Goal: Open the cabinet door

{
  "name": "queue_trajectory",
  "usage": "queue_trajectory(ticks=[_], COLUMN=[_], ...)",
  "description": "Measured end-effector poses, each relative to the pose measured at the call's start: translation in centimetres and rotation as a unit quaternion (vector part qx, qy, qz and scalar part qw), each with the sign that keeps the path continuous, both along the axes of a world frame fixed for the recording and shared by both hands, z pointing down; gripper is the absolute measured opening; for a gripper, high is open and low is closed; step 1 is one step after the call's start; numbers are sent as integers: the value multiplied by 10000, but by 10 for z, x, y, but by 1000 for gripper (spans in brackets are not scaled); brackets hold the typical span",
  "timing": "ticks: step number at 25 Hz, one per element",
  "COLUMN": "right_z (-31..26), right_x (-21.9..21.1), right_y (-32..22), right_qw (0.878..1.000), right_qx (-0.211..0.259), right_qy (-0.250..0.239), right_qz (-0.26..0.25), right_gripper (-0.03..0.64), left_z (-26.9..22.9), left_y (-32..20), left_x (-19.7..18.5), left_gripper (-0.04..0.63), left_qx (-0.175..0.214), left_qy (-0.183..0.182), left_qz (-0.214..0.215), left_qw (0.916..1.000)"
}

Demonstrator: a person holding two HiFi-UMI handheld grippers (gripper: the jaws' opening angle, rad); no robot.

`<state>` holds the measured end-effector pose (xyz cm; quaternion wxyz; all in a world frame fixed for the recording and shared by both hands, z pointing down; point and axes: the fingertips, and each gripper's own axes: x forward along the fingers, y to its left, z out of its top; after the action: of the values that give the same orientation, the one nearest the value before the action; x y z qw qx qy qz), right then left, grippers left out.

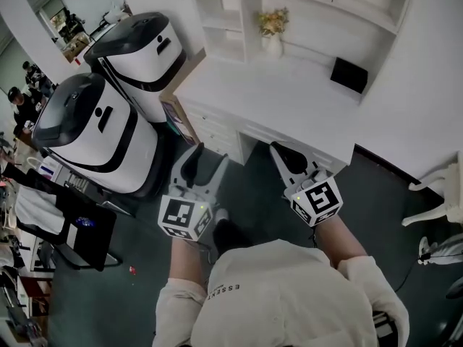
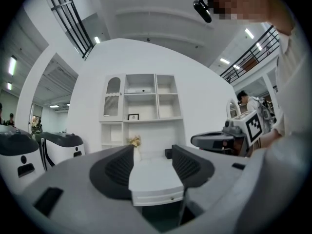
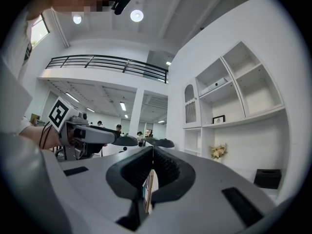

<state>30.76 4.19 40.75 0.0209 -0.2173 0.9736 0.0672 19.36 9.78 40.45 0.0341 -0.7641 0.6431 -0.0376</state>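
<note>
My left tool [image 1: 207,161] stands wide, with nothing between its pads; past them I see the flat white worktop [image 1: 289,96] straight ahead. My right tool [image 1: 283,154] is pinched narrow, with only a thin slit between its pads, and it grips nothing. Both point level at the worktop's front edge, near it but clear of it, side by side.

The arched white cabinet door with slatted lower half [image 2: 112,99] closes the upper-left bay of the white shelf unit [image 2: 146,106] above the worktop, well apart from both tools.

A white vase of dried yellow flowers [image 1: 273,35] and a flat black box [image 1: 349,74] sit at the back of the worktop. Two rounded white-and-black machines [image 1: 108,132] stand to the left.
</note>
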Motion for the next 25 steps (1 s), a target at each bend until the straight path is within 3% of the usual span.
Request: queue_trajectory(ticks=[7, 15, 20, 25], right_z=[-4, -29, -38, -39], right_x=[-103, -224, -257, -263], right_y=[-64, -136, -180, -228], right_qw=[9990, 9961, 9939, 9920], right_qx=[-161, -110, -130, -100], right_qy=[65, -62, -60, -72], right_qz=[409, 877, 1095, 1255], right_gripper=[14, 14, 14, 14], left_z=[-3, -19, -32, -40], left_y=[-69, -146, -192, -247], left_x=[-107, -231, -267, -273], left_gripper=[229, 229, 229, 229], left_qx=[-76, -188, -131, -47], left_qy=[215, 112, 42, -146], left_qz=[422, 879, 1164, 1415], left_qw=[9989, 9959, 9931, 9898])
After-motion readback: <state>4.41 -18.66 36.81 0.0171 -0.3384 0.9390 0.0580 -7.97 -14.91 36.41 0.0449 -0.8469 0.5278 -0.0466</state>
